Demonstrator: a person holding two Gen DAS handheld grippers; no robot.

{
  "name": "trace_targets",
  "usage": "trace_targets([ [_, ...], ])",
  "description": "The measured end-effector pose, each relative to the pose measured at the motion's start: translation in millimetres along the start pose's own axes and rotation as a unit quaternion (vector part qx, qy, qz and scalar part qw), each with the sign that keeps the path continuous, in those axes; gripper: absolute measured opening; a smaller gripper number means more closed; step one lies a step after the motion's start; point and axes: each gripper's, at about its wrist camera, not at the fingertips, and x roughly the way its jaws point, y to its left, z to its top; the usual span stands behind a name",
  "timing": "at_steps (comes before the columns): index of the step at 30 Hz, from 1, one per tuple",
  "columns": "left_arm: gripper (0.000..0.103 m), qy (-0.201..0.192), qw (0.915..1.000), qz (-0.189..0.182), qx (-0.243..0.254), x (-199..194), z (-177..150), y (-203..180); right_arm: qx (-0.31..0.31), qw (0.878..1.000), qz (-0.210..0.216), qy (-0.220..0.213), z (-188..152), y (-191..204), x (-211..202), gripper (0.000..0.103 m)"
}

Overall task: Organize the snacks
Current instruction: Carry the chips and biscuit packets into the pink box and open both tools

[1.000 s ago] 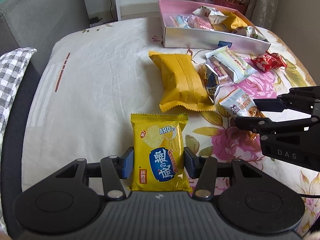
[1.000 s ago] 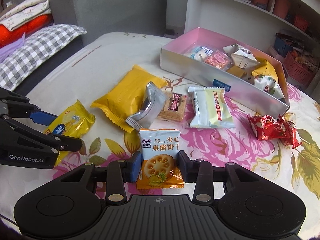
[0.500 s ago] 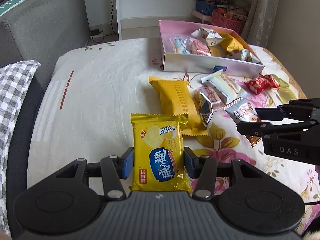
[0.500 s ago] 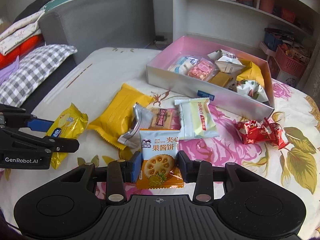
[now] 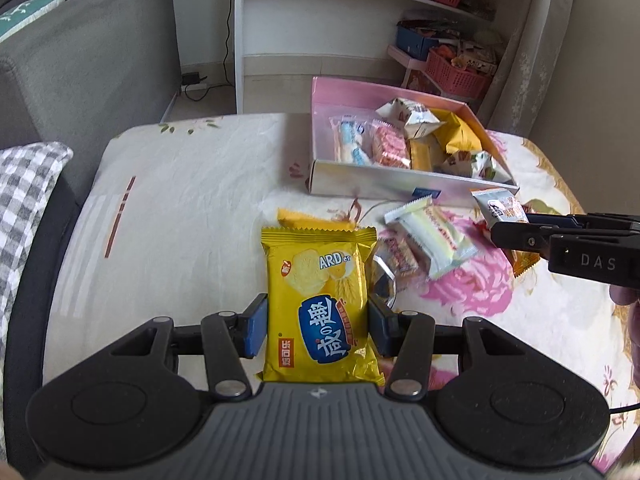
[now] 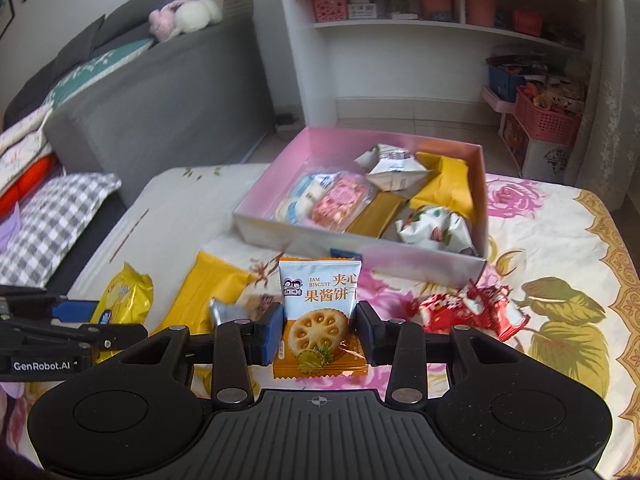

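Note:
My left gripper (image 5: 318,330) is shut on a yellow cracker packet (image 5: 318,304) and holds it above the floral tablecloth. My right gripper (image 6: 318,334) is shut on a white and orange jam biscuit packet (image 6: 320,316), also lifted. Each gripper shows in the other view: the right one (image 5: 520,232) with its packet (image 5: 502,210), the left one (image 6: 96,320) with the yellow packet (image 6: 124,300). The pink box (image 6: 372,256) (image 5: 380,190) with several snacks inside lies ahead of both grippers.
On the cloth lie a large yellow bag (image 6: 204,292), a silver packet (image 5: 386,276), a white-green packet (image 5: 434,240) and red wrapped sweets (image 6: 468,310). A grey sofa (image 5: 80,80) and checked cushion (image 6: 56,224) are at the left, white shelves (image 6: 420,40) behind.
Both grippers have risen with their packets and moved forward toward the pink box; the table items now look lower and farther below.

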Motion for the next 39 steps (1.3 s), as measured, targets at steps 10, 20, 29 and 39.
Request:
trace_targets([
  [10, 0.047, -0.015, 0.9997, -0.006, -0.019, 30.4, 50.1, -13.2, 0.095, 0.994, 0.012, -0.042, 24.3, -51.3, 9.8, 0.038],
  [20, 0.047, -0.041, 0.9991, 0.011, -0.006, 78.2, 99.8, -28.7, 0.181, 0.981, 0.033, -0.065, 36.3, -77.1, 38.0, 0.039],
  [29, 0.047, -0.046, 0.9983, 0.034, 0.002, 119.9, 129.3, -35.5, 0.227, 0.97, 0.04, -0.071, 36.3, -84.7, 65.3, 0.039],
  [39, 0.047, -0.048, 0.998, 0.04, -0.004, 144.0, 142.5, -42.7, 0.235, 0.968, 0.043, -0.081, 34.1, -82.8, 75.1, 0.042],
])
